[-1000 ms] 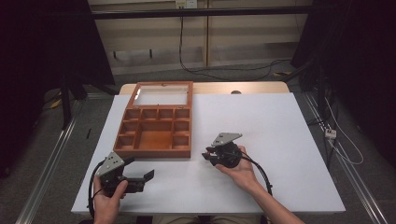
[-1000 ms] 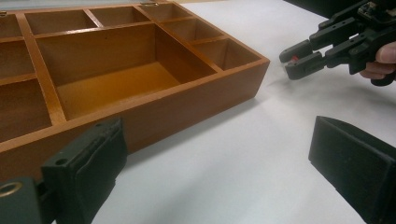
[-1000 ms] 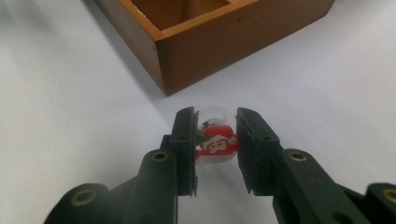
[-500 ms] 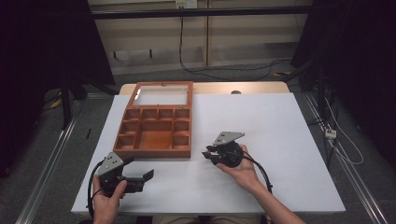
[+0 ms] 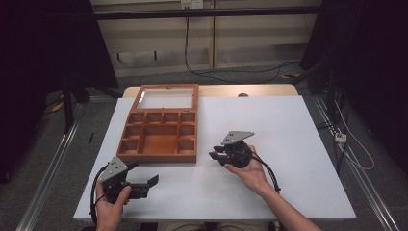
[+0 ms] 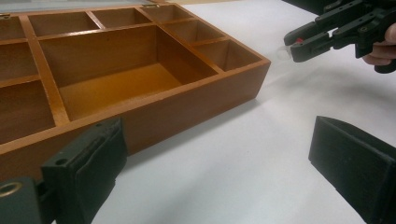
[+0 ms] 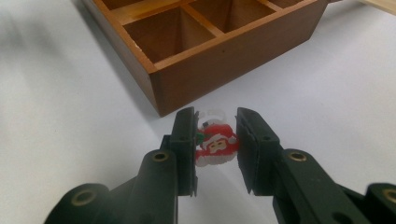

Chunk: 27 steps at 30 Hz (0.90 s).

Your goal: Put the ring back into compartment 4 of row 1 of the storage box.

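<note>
White covered the table (image 5: 298, 144) where I worked, with a wooden box (image 5: 161, 137) of open compartments lying toward its far left. My right gripper (image 7: 215, 140) had its jaws clamped on a small Santa ring (image 7: 215, 142), held just above the table beside the box's near corner. Santa's face looked back at the gripper's camera, upright; the clear band pointed away toward the box. My left gripper (image 5: 144, 185) rested near the front edge, jaws wide apart, holding nothing.
</note>
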### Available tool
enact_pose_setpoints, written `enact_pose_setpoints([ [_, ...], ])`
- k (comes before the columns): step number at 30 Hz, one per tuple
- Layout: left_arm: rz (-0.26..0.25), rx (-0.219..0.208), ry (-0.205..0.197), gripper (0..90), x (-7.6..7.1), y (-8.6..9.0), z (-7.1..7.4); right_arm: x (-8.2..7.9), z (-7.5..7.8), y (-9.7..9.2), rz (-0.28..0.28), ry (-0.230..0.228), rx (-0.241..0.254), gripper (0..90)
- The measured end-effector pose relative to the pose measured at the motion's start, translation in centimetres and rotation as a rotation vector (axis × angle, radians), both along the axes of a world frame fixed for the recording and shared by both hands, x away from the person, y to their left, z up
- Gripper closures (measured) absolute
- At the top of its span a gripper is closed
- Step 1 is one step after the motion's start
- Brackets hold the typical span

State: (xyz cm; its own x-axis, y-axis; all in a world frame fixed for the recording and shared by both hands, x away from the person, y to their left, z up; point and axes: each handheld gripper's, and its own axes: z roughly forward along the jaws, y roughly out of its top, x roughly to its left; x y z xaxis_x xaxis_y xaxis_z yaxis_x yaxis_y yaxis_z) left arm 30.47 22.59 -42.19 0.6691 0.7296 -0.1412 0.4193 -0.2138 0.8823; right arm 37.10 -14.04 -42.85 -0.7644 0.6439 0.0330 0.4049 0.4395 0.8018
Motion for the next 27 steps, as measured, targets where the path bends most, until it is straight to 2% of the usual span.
enact_pose_setpoints([
  [12,-0.008,-0.001,0.000,4.1,0.0,0.0,0.0,0.8,1.9,0.3,-0.003,-0.038,0.041,69.7],
  [15,-0.010,-0.008,0.002,4.3,0.1,0.1,0.1,1.0,2.3,0.4,0.000,-0.034,0.056,69.7],
  [24,-0.010,-0.009,0.004,4.3,0.1,0.1,0.1,1.5,3.3,0.9,0.006,-0.052,0.070,69.7],
  [27,-0.016,-0.008,0.003,4.3,0.0,0.1,0.0,1.7,3.7,1.2,0.015,-0.067,0.049,69.7],
])
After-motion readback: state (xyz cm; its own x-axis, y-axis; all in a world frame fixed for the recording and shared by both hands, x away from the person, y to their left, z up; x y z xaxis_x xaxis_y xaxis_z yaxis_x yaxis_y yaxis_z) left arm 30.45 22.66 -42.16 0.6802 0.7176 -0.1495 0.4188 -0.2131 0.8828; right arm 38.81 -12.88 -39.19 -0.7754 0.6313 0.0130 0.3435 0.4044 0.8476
